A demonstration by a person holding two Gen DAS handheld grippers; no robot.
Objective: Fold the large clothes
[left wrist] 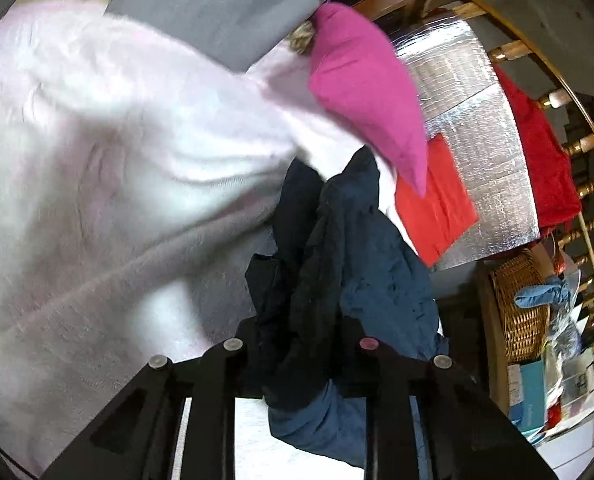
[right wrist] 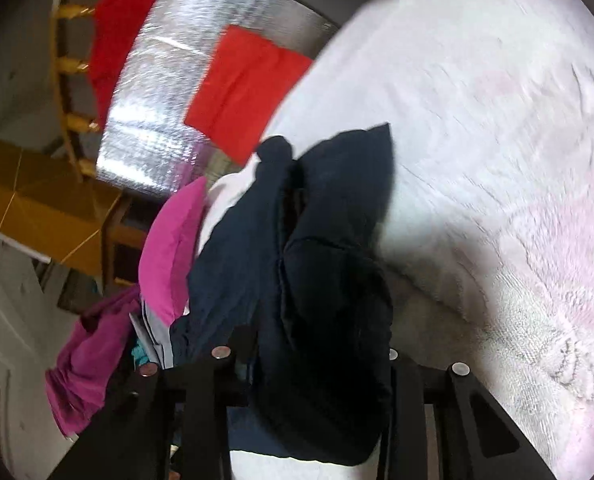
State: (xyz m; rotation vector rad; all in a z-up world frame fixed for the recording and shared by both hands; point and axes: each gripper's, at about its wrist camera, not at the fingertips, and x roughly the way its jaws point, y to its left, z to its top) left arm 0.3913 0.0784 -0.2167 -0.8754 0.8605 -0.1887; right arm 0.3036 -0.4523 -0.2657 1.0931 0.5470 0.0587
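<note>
Navy cloth of the large garment (left wrist: 337,248) is pinched in both my left gripper (left wrist: 301,344) and right gripper (right wrist: 309,354), hanging at 12 o'clock over the pale blanket (right wrist: 477,140), so next I must spread it flat.

I am seeing a silver foil sheet (left wrist: 473,152) lying flat as my landmark. A red cloth (left wrist: 437,204) is resting on its near edge, and a darker red cloth (left wrist: 537,152) is draping along its far edge. A wicker basket (left wrist: 525,304) is sitting just beside its corner, near a wooden railing (left wrist: 589,188).
</note>
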